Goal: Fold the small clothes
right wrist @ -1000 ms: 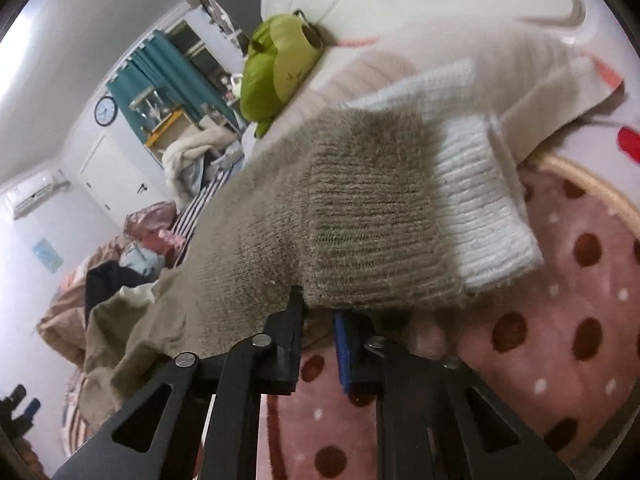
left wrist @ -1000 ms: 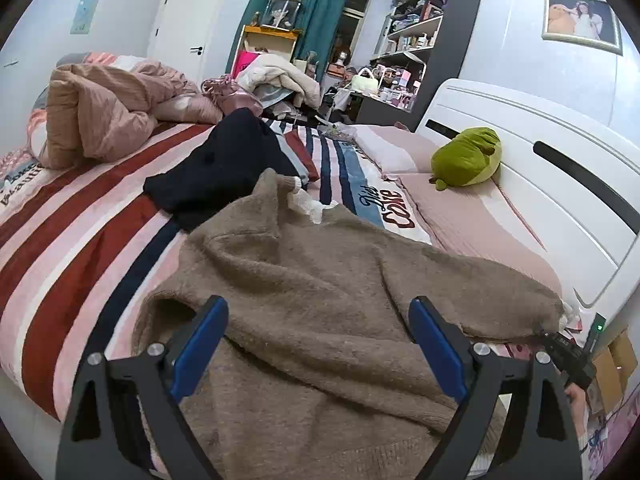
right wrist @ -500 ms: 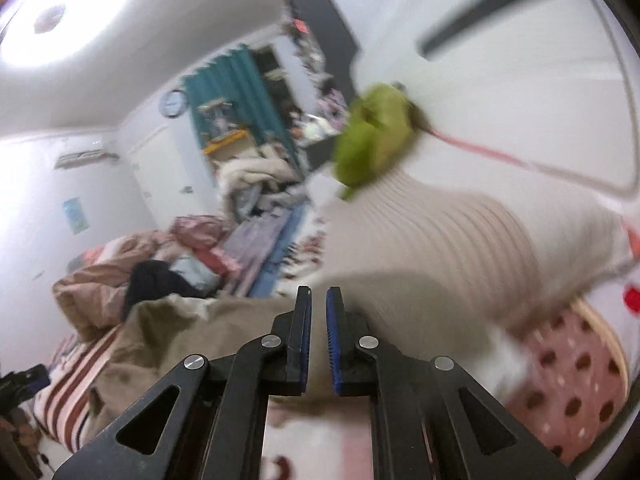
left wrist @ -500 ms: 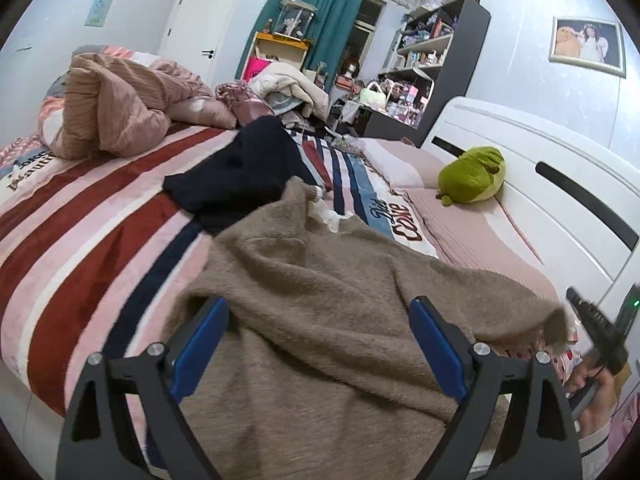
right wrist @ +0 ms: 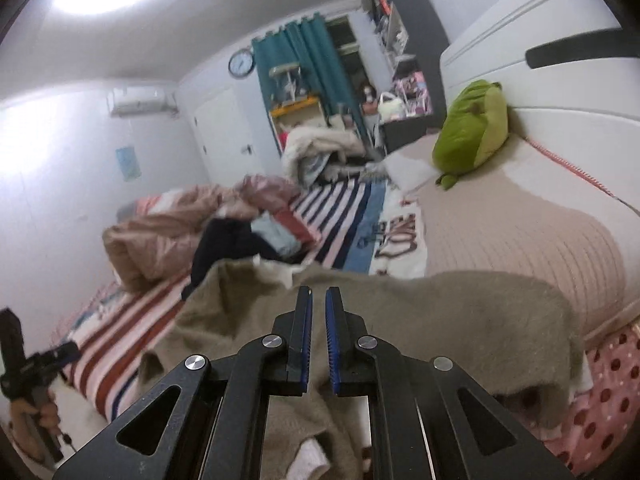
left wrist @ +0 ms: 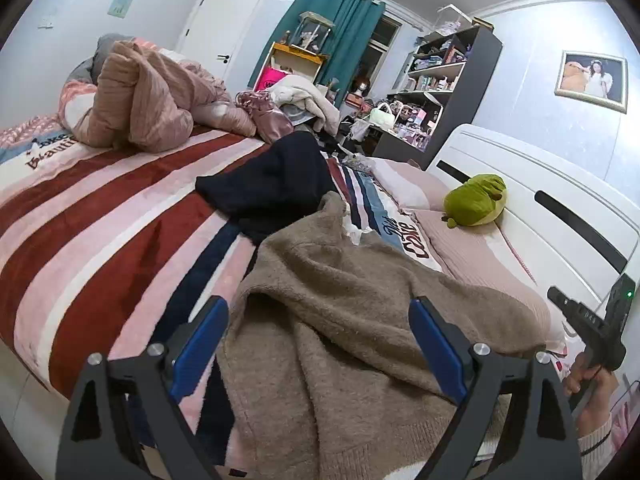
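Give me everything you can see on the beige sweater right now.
The beige sweater is a fuzzy knit, taupe-brown, lying loosely crumpled and unfolded at the near edge of the bed on the striped blanket. One sleeve reaches toward the pink pillow by the headboard. A bit of white shows at its neck. Its far edge touches a dark navy garment. The left gripper is open above it, not touching; the right gripper is shut and holds none of it.
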